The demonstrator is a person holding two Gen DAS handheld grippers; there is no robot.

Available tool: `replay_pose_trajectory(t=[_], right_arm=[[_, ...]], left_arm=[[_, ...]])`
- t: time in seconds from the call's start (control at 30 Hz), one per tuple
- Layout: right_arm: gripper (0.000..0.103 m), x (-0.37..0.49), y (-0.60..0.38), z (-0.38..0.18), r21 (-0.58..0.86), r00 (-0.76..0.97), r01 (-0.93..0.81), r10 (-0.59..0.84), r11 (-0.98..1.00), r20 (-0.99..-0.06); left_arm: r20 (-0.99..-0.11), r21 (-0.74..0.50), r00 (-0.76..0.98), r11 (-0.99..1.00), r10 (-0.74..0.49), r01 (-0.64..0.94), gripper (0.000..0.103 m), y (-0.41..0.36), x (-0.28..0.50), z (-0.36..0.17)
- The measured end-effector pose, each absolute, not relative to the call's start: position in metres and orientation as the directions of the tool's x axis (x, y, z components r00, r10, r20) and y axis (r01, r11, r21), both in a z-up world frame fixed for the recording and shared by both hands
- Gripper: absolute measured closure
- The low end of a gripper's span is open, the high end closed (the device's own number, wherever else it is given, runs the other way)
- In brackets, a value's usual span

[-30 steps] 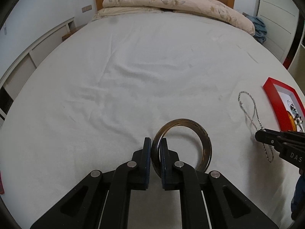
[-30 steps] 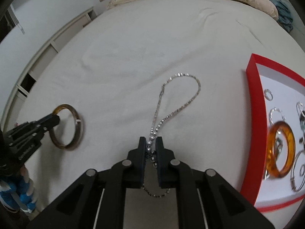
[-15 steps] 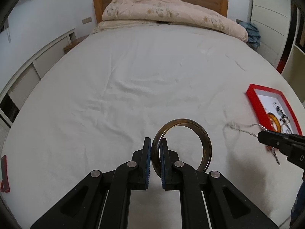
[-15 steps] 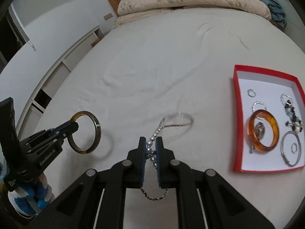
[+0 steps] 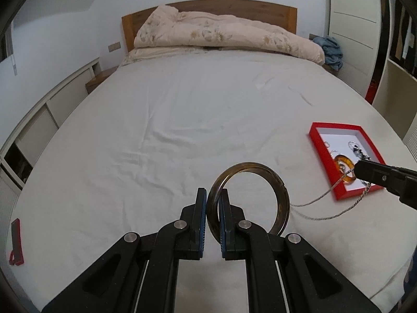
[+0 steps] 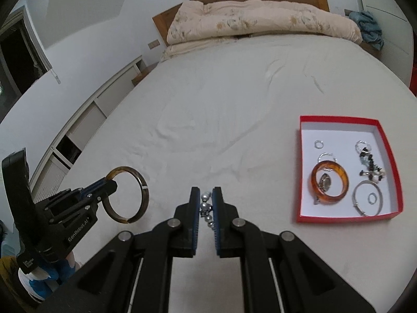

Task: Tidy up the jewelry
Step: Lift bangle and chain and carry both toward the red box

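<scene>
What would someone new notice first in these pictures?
Probably the red box on the white bed, at right, with an amber bangle and silver pieces inside. Next, the dark bangle pinched in the left tongs, off the sheet, and the bead necklace clamped in the right tongs.

Box (image 6: 349, 215) lay on bed (image 6: 221, 109) near right edge, jewelry inside. Quilt (image 6: 260, 20) lay along head edge. Bangle (image 5: 282, 200) hung above bed's foot end, left of chain (image 5: 320, 199).
</scene>
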State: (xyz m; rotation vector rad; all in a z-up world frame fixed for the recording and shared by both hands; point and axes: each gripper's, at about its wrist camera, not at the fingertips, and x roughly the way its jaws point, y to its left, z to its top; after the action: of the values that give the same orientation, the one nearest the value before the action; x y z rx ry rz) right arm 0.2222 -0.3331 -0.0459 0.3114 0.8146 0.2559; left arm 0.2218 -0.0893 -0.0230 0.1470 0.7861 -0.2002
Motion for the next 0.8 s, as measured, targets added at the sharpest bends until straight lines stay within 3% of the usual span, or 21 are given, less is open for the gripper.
replay_pose_trajectory(t=[0.8], right_arm=[[0.095,0.142,-0.4,0.005,0.358,0.755,-0.085,0.294,0.93,-0.586]], left_arm=[[-0.659,0.102,0.731,0.943,-0.176,0.318,0.094,-0.157,0.161,0.021]])
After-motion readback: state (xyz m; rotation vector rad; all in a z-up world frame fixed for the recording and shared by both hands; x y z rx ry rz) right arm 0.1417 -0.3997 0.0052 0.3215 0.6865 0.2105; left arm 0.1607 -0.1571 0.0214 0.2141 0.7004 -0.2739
